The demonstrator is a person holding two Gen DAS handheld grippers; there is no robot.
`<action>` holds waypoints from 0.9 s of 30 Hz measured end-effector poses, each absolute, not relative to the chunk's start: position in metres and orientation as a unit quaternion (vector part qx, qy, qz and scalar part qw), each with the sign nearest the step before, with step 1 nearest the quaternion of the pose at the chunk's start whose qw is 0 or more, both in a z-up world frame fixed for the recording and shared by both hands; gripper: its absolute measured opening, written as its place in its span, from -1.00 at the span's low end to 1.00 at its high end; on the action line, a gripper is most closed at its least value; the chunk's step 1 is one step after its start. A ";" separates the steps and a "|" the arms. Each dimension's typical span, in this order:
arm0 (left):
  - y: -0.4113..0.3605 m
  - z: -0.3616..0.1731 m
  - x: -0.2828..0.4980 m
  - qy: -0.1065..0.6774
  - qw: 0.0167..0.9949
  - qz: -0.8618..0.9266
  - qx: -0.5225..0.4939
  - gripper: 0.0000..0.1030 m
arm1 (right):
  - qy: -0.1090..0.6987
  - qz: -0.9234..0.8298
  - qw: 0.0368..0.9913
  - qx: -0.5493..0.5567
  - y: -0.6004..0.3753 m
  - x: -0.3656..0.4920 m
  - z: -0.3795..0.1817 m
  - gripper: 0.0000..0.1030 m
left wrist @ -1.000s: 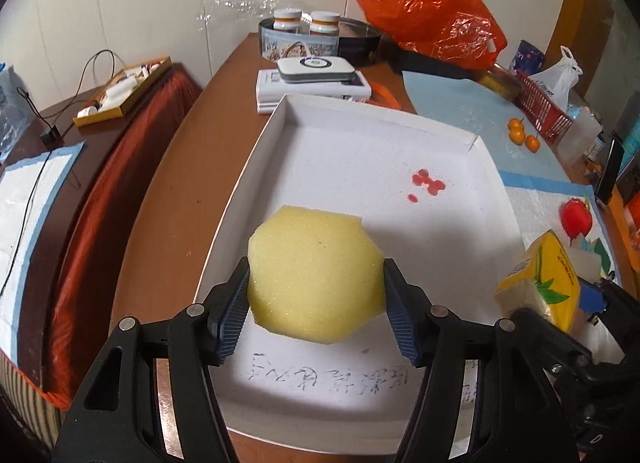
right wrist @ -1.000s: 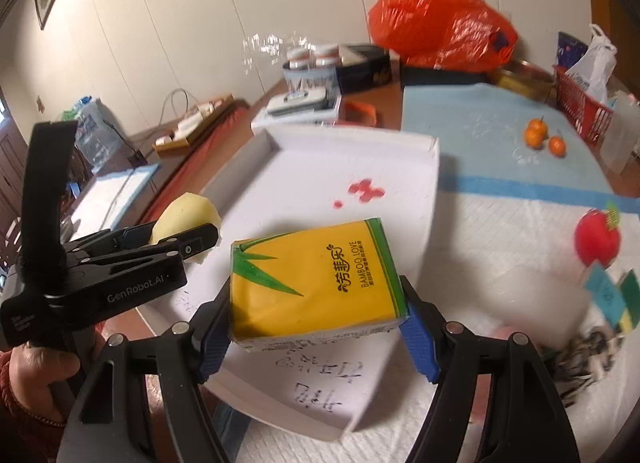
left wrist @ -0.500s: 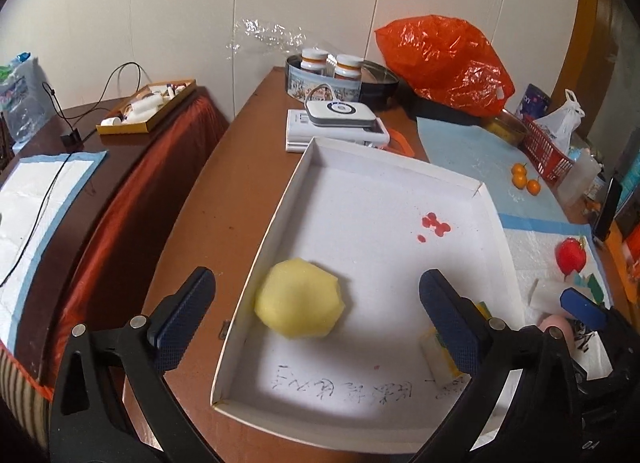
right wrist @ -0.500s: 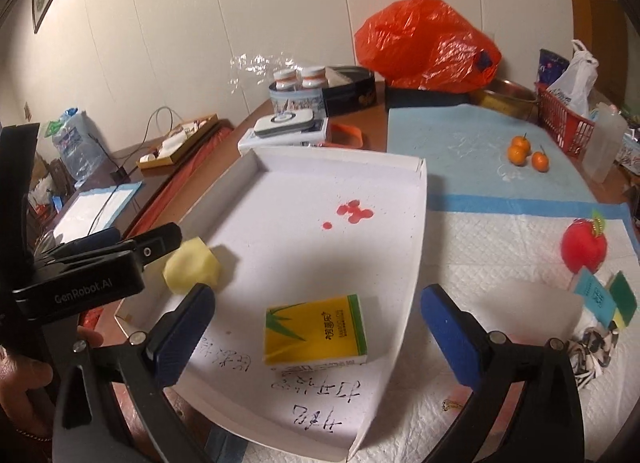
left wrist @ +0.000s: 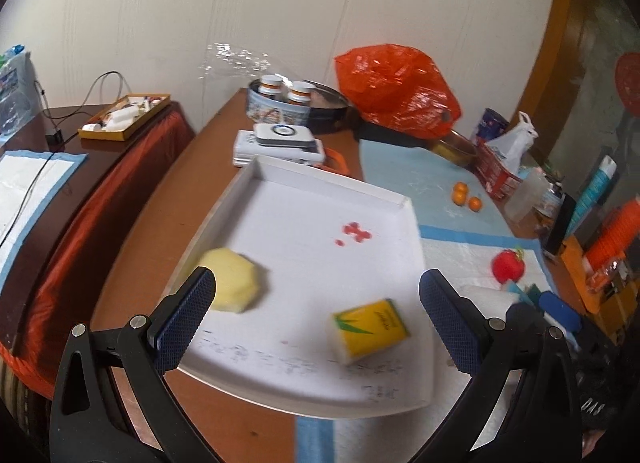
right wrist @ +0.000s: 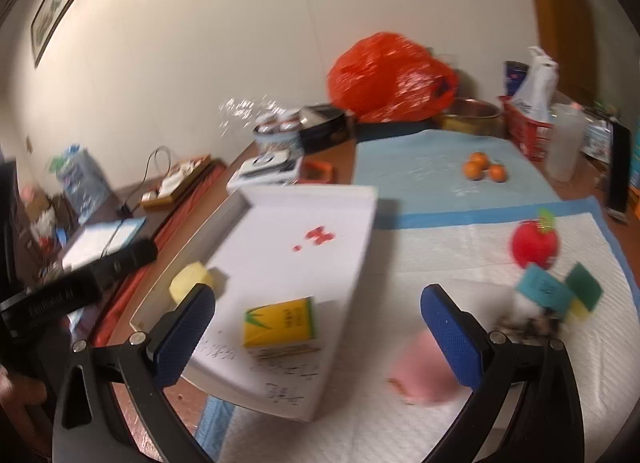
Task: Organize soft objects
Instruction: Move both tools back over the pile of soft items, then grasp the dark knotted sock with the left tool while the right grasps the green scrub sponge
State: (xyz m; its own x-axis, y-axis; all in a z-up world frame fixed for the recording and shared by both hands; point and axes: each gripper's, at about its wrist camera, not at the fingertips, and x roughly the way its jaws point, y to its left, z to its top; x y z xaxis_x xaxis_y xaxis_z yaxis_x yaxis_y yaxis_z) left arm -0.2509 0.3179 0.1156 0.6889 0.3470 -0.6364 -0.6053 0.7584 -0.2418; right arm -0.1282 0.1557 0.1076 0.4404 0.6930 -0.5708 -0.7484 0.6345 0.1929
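A yellow sponge lies in the white tray near its left wall; it also shows in the right wrist view. A yellow tissue pack lies in the tray's near right part, and shows in the right wrist view. My left gripper is open and empty above the tray's near edge. My right gripper is open and empty, over the tray's right edge. A pink soft object, a red apple toy and blue and green sponges lie on the white pad.
An orange plastic bag, a tin with bottles, a stack of white devices, small oranges and a red basket stand at the back. A side table is to the left.
Both grippers opened and let go: the sponge and the tissue pack now lie in the tray. Both grippers pulled back and up; the right one swung right.
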 end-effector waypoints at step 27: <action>0.059 0.029 -0.115 0.472 0.869 0.007 -0.151 0.99 | 0.387 0.281 0.877 -0.031 -0.044 0.068 0.048 1.00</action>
